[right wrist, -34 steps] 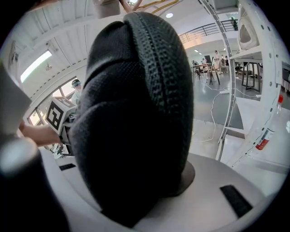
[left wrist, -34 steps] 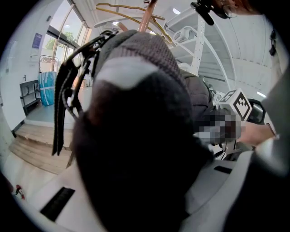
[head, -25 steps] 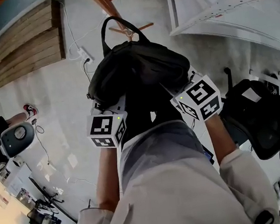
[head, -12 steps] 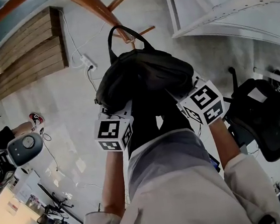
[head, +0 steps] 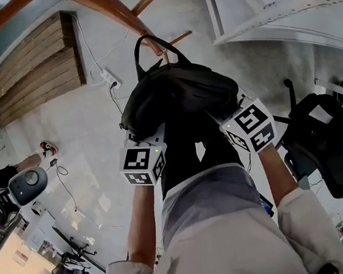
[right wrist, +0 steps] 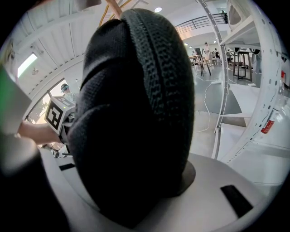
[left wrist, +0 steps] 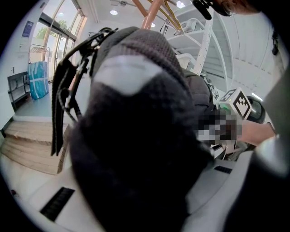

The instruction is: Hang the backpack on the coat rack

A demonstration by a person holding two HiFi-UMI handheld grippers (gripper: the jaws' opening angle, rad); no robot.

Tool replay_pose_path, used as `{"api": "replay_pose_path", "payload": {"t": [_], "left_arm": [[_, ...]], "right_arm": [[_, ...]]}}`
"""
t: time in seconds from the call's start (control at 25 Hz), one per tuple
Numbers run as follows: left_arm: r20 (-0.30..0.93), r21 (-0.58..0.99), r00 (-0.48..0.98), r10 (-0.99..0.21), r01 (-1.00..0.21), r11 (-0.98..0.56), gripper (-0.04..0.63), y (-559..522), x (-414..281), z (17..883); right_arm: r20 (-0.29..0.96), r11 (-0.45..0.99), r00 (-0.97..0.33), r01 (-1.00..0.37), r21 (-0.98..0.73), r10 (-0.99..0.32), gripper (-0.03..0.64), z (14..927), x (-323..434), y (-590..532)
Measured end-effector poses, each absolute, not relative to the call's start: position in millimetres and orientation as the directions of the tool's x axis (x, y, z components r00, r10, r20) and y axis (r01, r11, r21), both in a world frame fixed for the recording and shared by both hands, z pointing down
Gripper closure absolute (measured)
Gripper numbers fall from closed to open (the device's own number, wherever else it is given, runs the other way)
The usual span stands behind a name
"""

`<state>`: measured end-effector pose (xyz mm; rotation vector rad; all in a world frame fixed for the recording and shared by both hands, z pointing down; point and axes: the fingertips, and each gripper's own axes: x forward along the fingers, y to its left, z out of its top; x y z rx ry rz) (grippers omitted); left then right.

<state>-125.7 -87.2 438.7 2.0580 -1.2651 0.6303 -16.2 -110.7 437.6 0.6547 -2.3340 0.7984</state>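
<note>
Head view, L to R: wooden steps far left on the floor, power strip w/ cable just beside them. Next the coat rack: brown wood arms cross the top, one arm slants down toward the top handle of the black backpack. The handle loop sits right at that arm's tip; can't tell if it's hooked on. The backpack is up in the air in front of the person, centre frame, between both grippers. On its left side the left gripper has jaws partly closed and clamped on the bag. Dark fabric fills the gap in the left gripper view, w/ straps dangling at left. On its right side the right gripper is the same, jaws partly closed, pinching a padded zippered edge. Black office chair far right, white shelving upper right.
</note>
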Motion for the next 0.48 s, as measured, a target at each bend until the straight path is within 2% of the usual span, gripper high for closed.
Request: {"api": "replay_pose_path", "payload": {"t": [0.48], "left_arm": [[0.692, 0.265, 0.428, -0.581, -0.9, -0.347, 0.476, -96, -136, 460]], "right_arm": [[0.664, 0.681, -0.705, -0.614, -0.398, -0.248, 0.457, 461, -27, -118]]}}
